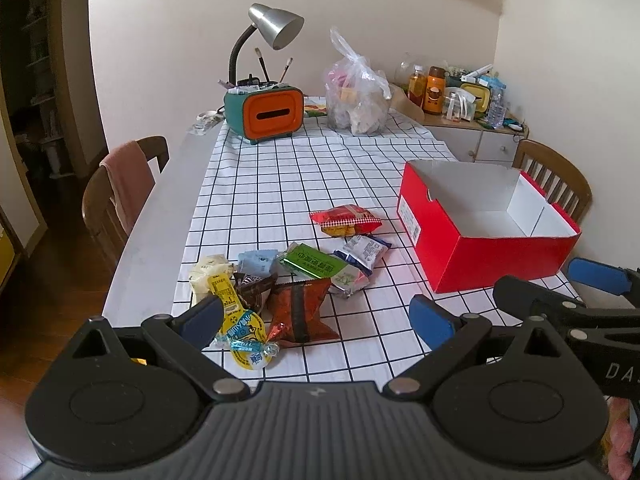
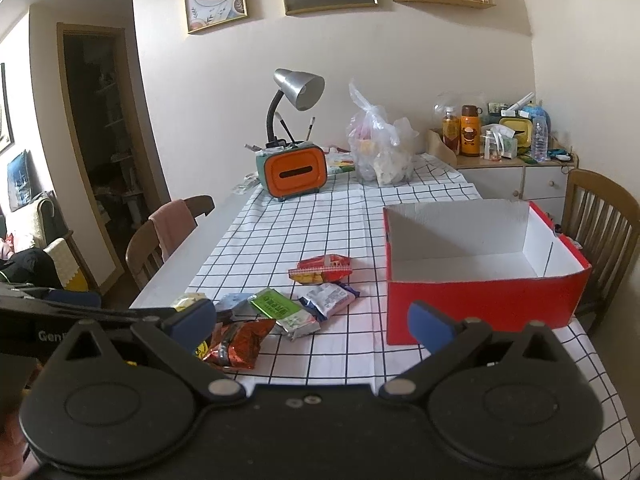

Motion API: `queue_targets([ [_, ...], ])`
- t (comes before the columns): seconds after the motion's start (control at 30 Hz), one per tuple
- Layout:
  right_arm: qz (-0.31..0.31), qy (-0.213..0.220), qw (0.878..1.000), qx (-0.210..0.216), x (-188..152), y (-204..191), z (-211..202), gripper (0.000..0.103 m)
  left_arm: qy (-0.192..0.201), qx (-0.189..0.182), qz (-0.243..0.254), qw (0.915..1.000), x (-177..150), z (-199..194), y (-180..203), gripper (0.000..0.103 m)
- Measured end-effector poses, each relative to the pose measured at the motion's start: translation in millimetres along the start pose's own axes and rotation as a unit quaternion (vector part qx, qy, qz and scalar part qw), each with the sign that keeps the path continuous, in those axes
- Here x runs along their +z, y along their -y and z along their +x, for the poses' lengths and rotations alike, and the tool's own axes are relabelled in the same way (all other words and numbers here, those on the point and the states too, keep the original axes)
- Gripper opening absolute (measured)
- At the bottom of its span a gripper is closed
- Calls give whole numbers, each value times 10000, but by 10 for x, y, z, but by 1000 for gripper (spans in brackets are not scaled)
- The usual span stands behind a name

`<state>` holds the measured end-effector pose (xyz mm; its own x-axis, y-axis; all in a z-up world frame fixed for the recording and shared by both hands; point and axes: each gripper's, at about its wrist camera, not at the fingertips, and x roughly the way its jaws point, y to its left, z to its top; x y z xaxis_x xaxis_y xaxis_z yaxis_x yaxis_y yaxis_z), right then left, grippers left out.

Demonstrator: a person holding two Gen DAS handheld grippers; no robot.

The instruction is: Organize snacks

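Several snack packets lie loose on the checked tablecloth (image 1: 280,184): a red packet (image 1: 346,220), a green one (image 1: 314,262), a blue-white one (image 1: 362,252), a red-brown foil bag (image 1: 298,314) and a yellow packet (image 1: 240,320). An open red box (image 1: 488,256) with a white inside stands to their right and holds nothing. My left gripper (image 1: 320,318) is open and empty, just above the near packets. My right gripper (image 2: 312,324) is open and empty, in front of the foil bag (image 2: 236,344) and the red box (image 2: 480,304).
A teal-orange organiser (image 1: 266,114) with a desk lamp (image 1: 276,26) and a clear plastic bag (image 1: 356,100) stand at the table's far end. Wooden chairs stand left (image 1: 120,188) and right (image 1: 556,176). A side cabinet (image 1: 480,140) carries bottles.
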<state>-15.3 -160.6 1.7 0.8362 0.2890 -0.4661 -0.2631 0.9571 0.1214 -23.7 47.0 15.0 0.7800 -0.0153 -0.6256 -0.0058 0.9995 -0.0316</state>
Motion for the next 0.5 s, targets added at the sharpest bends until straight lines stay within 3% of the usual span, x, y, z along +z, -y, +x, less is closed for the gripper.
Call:
queue_targets([
  [0.5, -219, -52, 9997, -46, 100, -25, -19, 103, 114, 98, 192, 9997, 104, -39, 9, 100],
])
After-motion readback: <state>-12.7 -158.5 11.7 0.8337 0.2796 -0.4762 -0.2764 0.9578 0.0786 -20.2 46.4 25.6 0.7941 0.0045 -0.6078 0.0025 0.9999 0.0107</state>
